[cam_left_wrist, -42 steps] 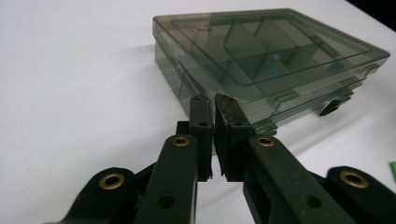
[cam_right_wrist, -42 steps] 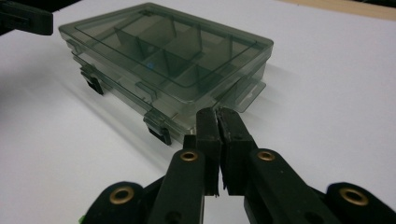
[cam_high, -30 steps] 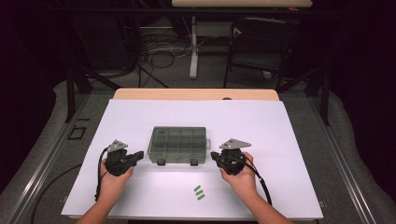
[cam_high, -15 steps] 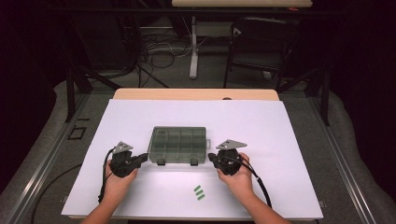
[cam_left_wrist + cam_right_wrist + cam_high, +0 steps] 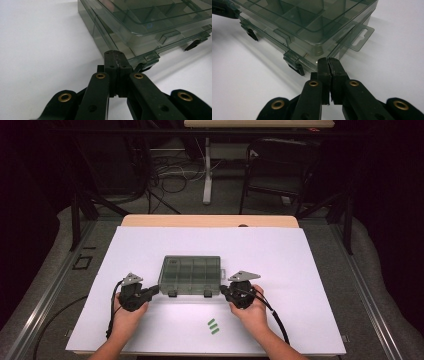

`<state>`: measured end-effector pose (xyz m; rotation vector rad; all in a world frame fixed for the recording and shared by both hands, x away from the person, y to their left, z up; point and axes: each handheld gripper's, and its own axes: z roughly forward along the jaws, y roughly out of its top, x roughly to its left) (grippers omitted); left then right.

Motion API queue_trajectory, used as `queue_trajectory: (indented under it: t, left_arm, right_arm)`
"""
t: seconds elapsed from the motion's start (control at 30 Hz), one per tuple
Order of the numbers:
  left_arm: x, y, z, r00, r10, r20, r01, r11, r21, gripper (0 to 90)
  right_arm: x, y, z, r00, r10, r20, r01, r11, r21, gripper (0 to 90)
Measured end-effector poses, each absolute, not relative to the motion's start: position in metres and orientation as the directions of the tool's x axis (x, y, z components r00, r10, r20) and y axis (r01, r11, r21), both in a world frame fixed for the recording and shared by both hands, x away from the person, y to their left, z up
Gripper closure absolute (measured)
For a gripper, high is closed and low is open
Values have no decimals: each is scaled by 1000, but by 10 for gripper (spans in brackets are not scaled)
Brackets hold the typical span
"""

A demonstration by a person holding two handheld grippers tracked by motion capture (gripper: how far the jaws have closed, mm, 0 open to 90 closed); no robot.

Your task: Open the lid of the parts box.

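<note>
1. High view: a smoky clear compartment box (image 5: 190, 275), lid down, is seen lying on the white sheet (image 5: 300, 270) that covers the bench, a little nearer the front edge than the back and left of centre; the left gripper (image 5: 154, 291) is placed at the box's front left corner and the right gripper (image 5: 223, 292) at its front right corner.
2. Compared with the pictures from a second ago, both grippers have been brought inward and slightly forward, from just beside the box's short sides to its front corners; the box itself has not been shifted.
3. Left gripper view: the jaws are seen pressed together with nothing between them, their tip right at the lid's rim (image 5: 140, 56) beside a dark latch (image 5: 193, 44); whether the tip touches the plastic cannot be told.
4. Right gripper view: the jaws are likewise closed on nothing, a hairline seam between the pads, their tip just under the front corner near the second latch (image 5: 295, 65) and the hang tab (image 5: 359, 38).
5. Three small green strips (image 5: 214, 325) are left lying near the front edge, well apart from both grippers.
6. Judgement: the approach appears finished and the opening of the box is being set up; the latches seem not yet released, so the lid is probably to be prised or unclipped next with closed tips.
</note>
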<state>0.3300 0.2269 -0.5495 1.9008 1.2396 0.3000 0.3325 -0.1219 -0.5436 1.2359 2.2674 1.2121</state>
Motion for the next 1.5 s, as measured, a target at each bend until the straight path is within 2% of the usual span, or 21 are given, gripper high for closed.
queue_trajectory:
  t: [0.7,1.23,1.5]
  left_arm:
    - [328,228,-550,491,838,-240,649,-168,742,886]
    - [328,229,-536,490,838,-239,615,-139,776,768]
    - [330,225,-524,490,852,-183,575,-159,802,714]
  right_arm:
    - [335,-123,-526,-589,795,144,526,242,815,872]
    - [338,-123,-515,-586,801,125,511,245,824,865]
    - [339,-122,-510,-587,802,116,496,241,834,846]
